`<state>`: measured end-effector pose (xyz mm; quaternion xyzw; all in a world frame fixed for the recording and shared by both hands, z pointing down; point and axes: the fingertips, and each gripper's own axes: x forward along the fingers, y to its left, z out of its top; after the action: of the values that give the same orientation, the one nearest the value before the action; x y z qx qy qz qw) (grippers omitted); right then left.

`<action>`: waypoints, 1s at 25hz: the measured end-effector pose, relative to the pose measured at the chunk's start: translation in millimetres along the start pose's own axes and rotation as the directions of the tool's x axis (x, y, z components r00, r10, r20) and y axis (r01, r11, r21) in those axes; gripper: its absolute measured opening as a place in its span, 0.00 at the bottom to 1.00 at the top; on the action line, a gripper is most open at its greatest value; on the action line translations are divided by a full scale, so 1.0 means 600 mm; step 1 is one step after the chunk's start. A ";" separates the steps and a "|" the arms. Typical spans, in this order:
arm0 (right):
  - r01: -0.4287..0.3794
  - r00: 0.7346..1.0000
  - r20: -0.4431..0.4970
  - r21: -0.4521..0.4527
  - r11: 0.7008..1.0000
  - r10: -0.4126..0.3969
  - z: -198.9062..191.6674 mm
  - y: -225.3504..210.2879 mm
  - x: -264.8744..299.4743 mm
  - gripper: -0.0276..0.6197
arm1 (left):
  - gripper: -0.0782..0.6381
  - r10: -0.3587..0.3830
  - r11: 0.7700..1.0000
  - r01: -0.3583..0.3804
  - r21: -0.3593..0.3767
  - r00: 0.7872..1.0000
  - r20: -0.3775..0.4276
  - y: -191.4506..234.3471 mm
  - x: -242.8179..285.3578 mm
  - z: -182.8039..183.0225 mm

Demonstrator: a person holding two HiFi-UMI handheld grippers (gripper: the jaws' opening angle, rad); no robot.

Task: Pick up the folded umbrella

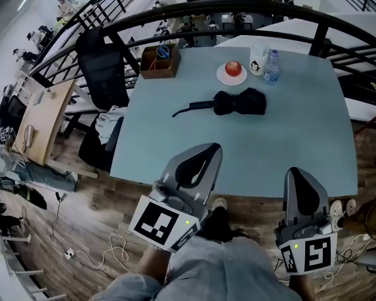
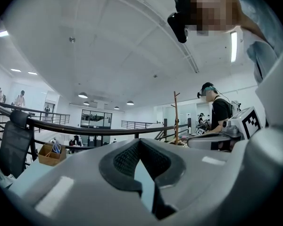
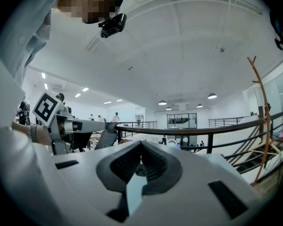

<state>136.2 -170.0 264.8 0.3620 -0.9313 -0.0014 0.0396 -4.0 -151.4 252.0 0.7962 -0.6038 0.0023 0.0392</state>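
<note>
The folded black umbrella lies across the middle of the pale blue table, and its strap trails to the left. In the head view both grippers are held level over the table's near edge, short of the umbrella. My left gripper points at the umbrella from the near left; its jaws are shut with nothing in them. My right gripper is at the near right, jaws together and empty. In the left gripper view the left gripper has its pads meeting at the tip. In the right gripper view the right gripper looks the same.
At the table's far side stand a cardboard box, a plate with a red apple, a white cup and a water bottle. A black chair is at the table's left. A dark railing curves behind. Cables lie on the wooden floor.
</note>
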 end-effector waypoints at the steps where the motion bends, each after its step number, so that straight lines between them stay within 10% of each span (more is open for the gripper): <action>1: 0.005 1.000 -0.004 0.000 1.000 -0.005 0.001 0.000 0.015 0.04 | 0.12 -0.004 1.000 0.004 -0.003 1.000 -0.005 0.015 0.008 0.000; 25: 0.124 0.985 -0.122 0.015 0.992 -0.122 -0.044 0.022 0.188 0.04 | 0.12 -0.245 0.966 0.254 0.043 0.959 -0.145 0.183 0.162 -0.099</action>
<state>46.3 -235.7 299.6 0.4186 -0.9031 0.0286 0.0914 -80.6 -270.3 322.7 0.8647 -0.4939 0.0709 0.0568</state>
